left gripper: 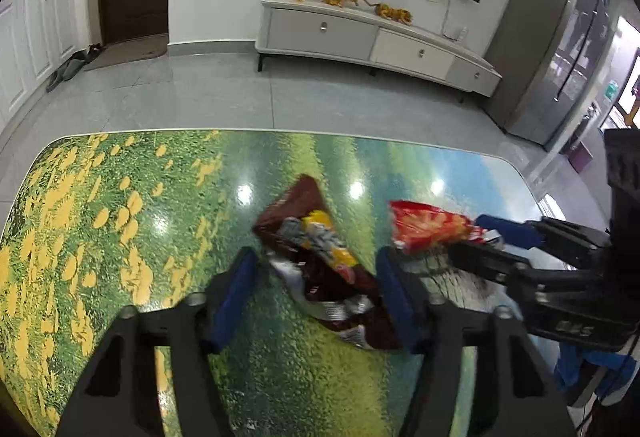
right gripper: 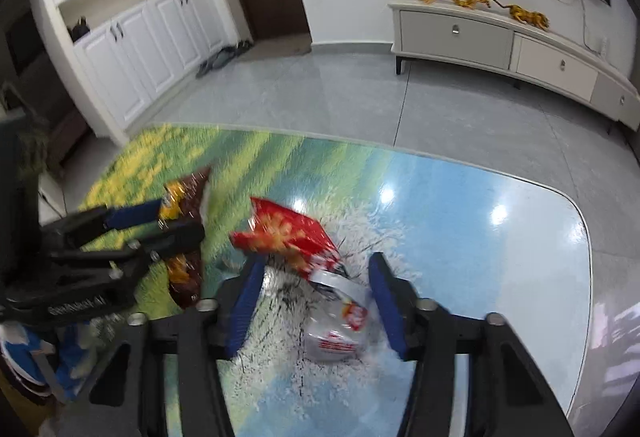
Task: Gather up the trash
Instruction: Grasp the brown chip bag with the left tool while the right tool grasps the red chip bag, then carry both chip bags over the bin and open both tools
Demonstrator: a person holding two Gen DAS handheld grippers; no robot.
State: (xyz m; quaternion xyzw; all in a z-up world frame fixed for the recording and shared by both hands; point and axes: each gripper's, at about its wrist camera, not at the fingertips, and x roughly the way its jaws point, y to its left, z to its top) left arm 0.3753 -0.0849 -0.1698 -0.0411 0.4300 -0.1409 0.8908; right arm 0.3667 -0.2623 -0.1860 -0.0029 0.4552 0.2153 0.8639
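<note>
A crumpled dark brown and yellow snack wrapper lies on the glossy table printed with a landscape. My left gripper is open, its blue-padded fingers on either side of the wrapper. A red and silver snack bag lies to its right. My right gripper is open around the red bag; it also shows in the left wrist view. The brown wrapper and left gripper show in the right wrist view. The red bag shows in the left wrist view.
The table's far edge borders a grey tiled floor. A white TV cabinet with golden dragon figures stands by the far wall. A grey fridge stands at right. White cupboards stand at left.
</note>
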